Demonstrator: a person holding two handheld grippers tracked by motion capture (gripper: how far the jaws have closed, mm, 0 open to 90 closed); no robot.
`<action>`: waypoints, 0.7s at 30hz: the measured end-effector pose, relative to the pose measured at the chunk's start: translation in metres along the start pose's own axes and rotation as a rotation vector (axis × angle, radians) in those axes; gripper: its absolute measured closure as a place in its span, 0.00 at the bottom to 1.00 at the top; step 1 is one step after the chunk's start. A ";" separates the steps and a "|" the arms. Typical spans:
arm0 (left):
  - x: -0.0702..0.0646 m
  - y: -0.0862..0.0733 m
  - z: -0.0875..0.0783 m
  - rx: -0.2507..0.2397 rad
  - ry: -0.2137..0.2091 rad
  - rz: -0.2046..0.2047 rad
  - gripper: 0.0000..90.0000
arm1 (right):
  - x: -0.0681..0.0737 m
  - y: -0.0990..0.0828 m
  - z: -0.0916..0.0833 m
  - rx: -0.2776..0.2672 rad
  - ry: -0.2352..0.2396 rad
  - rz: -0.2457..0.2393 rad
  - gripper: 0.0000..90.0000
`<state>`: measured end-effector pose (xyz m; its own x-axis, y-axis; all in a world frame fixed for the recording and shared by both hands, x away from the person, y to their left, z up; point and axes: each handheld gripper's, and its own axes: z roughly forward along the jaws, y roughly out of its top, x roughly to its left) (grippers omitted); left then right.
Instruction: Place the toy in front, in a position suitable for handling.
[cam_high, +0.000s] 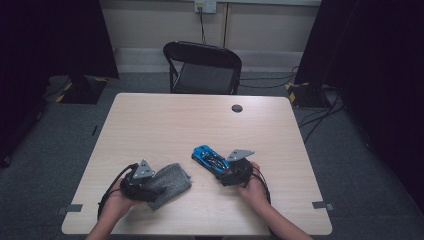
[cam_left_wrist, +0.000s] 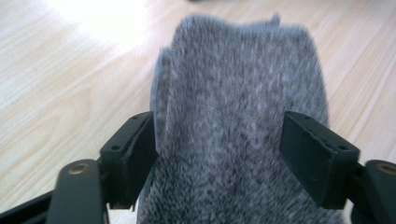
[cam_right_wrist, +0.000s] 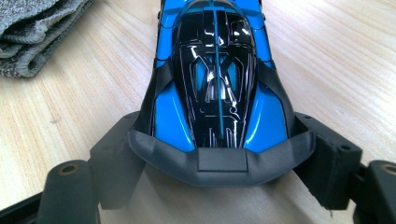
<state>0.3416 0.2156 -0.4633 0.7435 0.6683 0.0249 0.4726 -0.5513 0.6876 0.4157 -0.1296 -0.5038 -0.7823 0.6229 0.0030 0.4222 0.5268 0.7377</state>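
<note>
A: The right gripper (cam_right_wrist: 219, 163) fingers (cam_right_wrist: 327, 158) stand wide either side of the blue toy car (cam_right_wrist: 217, 88), flanking its dark rear wing; whether the pads already press, I cannot tell. The left gripper (cam_left_wrist: 219, 149) fingers (cam_left_wrist: 135, 149) straddle the folded grey cloth (cam_left_wrist: 238, 116), which bulges between them; no firm pinch shows there either.

B: So where should the right fingers bite?

A: I'd judge lower, on the body flanks ahead of the fingers, not on the thin wing. Square them to the car's length, then close slowly.

B: And the cloth?

A: It lies on the surface (cam_high: 165, 125) to the car's left. Close the left fingers over all folds, so no layer slips.
</note>
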 end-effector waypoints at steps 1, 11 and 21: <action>0.000 0.002 -0.001 -0.015 -0.006 -0.003 0.34 | 0.000 0.000 0.000 -0.001 -0.001 0.001 0.27; -0.007 0.013 0.001 -0.053 -0.012 0.018 0.36 | 0.002 0.000 0.001 -0.001 -0.015 0.019 0.27; -0.003 0.013 0.006 -0.038 -0.008 -0.005 0.32 | 0.007 0.003 0.003 0.002 -0.053 0.056 0.25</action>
<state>0.3481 0.2033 -0.4589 0.7448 0.6671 0.0158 0.4584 -0.5287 0.7145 0.4130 -0.1217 -0.5040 -0.7321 0.6811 0.0086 0.4657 0.4913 0.7361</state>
